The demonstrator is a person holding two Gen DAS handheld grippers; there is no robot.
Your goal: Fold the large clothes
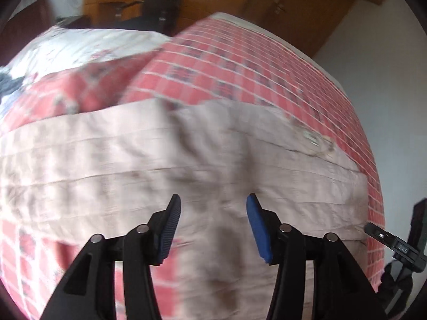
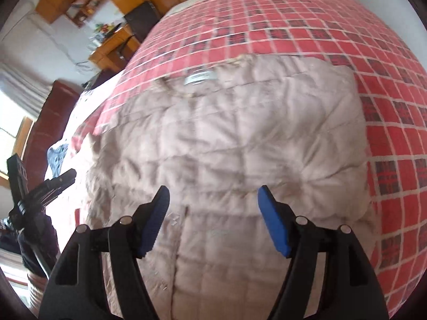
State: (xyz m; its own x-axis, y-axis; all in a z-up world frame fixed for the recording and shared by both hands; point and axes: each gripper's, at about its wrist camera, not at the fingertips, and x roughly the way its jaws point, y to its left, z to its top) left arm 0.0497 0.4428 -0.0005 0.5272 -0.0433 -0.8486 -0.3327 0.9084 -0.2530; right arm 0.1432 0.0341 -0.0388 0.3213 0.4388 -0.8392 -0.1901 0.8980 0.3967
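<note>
Both tongs are spread wide with nothing between the pads: left tongs and right tongs hover above the beige quilted jacket, which lies spread on the bed over a red checked cover. Collar with its white label points to the far side in the right wrist view; a centre seam or zip line runs down toward the camera. Jacket looks partly laid out, no clean fold that I can confirm. Risks from here, my read: the padding is thick and slippery, so a shallow pinch likely grabs only the top shell layer and the fold drags lopsided; too deep a bite could catch the bed cover along with it and pull the cover up. If the two tongs grip at uneven heights, the quilted panels will probably skew and the edge won't line up. Puffy fill may also spring back open once released. Poor visibility: both views are motion-blurred, so seams and edges smear. Sleeves are hard to place; the bunched lump at the jacket's left edge in the right wrist view may be one, can't say. Near hem is cut off behind the tongs in both views. In the left wrist view a rumpled red and white bedding pile sits beyond the jacket; whether they touch is unclear. The other gripper shows only as a dark sliver at each frame edge.
</note>
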